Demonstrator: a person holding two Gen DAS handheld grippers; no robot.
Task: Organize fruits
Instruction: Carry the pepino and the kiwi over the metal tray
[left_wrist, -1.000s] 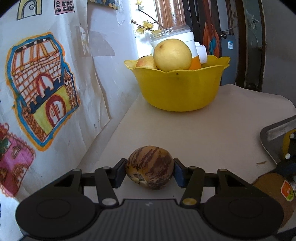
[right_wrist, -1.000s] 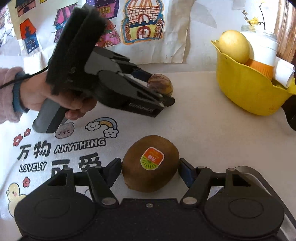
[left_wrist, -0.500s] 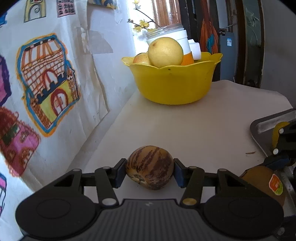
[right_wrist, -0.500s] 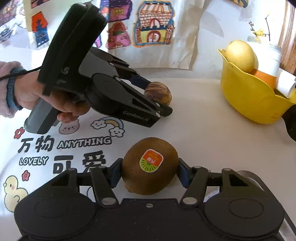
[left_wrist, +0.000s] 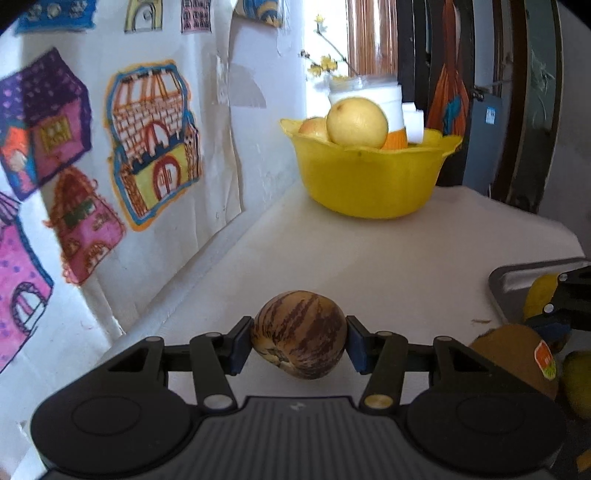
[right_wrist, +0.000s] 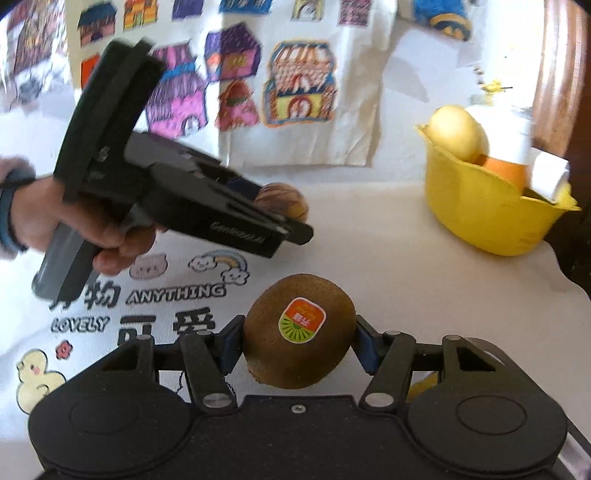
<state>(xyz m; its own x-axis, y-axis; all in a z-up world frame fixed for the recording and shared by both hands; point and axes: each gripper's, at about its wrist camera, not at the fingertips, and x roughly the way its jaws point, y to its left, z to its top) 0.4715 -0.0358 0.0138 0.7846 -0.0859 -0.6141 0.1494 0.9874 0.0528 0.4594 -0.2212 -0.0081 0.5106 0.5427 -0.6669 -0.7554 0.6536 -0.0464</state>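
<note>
My left gripper (left_wrist: 299, 341) is shut on a brown striped fruit (left_wrist: 300, 334) and holds it above the white table; the fruit also shows in the right wrist view (right_wrist: 282, 201). My right gripper (right_wrist: 299, 341) is shut on a kiwi with an orange sticker (right_wrist: 300, 339), also seen at the right edge of the left wrist view (left_wrist: 517, 356). A yellow bowl (left_wrist: 369, 181) at the far end of the table holds a pale yellow round fruit (left_wrist: 357, 122), an apple (left_wrist: 314, 129) and an orange one. The bowl shows in the right wrist view too (right_wrist: 484, 214).
A grey metal tray (left_wrist: 517, 275) lies at the right with yellowish fruit in it. A white lidded jar (left_wrist: 373, 94) stands behind the bowl. Paper drawings of houses (left_wrist: 155, 144) hang on the wall at left. A printed cloth (right_wrist: 166, 295) covers the near table.
Both grippers have risen and drawn back from the bowl with their fruits still held. The bowl looks smaller and farther in both views.
</note>
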